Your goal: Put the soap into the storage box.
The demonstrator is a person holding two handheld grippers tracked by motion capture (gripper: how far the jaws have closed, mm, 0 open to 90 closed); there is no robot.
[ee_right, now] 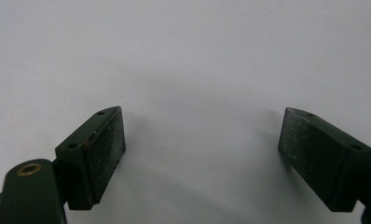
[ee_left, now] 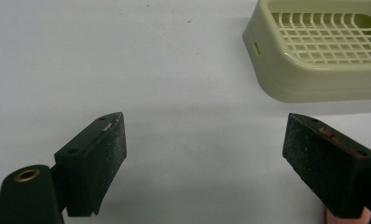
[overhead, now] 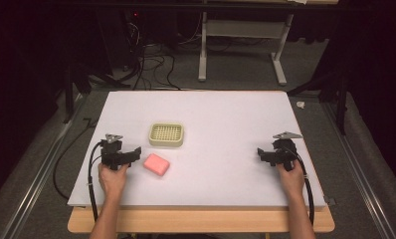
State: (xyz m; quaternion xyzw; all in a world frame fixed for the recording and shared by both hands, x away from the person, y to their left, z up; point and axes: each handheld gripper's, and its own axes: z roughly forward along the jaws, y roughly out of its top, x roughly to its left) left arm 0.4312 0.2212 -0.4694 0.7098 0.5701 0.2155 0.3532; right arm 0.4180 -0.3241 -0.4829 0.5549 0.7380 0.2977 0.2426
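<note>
Pink soap bar (overhead: 156, 164) lies flat on the white board (overhead: 226, 114), toward the board's near left corner, just beside the left gripper (overhead: 132, 153) on its right and a little nearer the front edge than the pale green soap dish (overhead: 166, 134), which sits apart from it toward the middle of the board. In the high view the left gripper is held low at the near left part of the board by the left hand (overhead: 112, 178), while the right gripper (overhead: 261, 154) rests well apart near the right edge in the right hand (overhead: 291, 175), with nothing close to it. In the left gripper view the jaws stand wide apart with bare white surface between them; the slotted soap dish (ee_left: 323, 46) shows ahead and to the right, and a sliver of pink at the lower right corner, beside the right-hand jaw, looks like the edge of the soap, outside the gap rather than in it. In the right gripper view the jaws are likewise spread wide over the bare board and hold nothing. I judge the work to be at its start, the approach to the soap, with no grasp made. The next move calls for turning the left gripper toward the bar so that it comes between the pads, closing across its narrower sides, then lifting it toward the dish.
</note>
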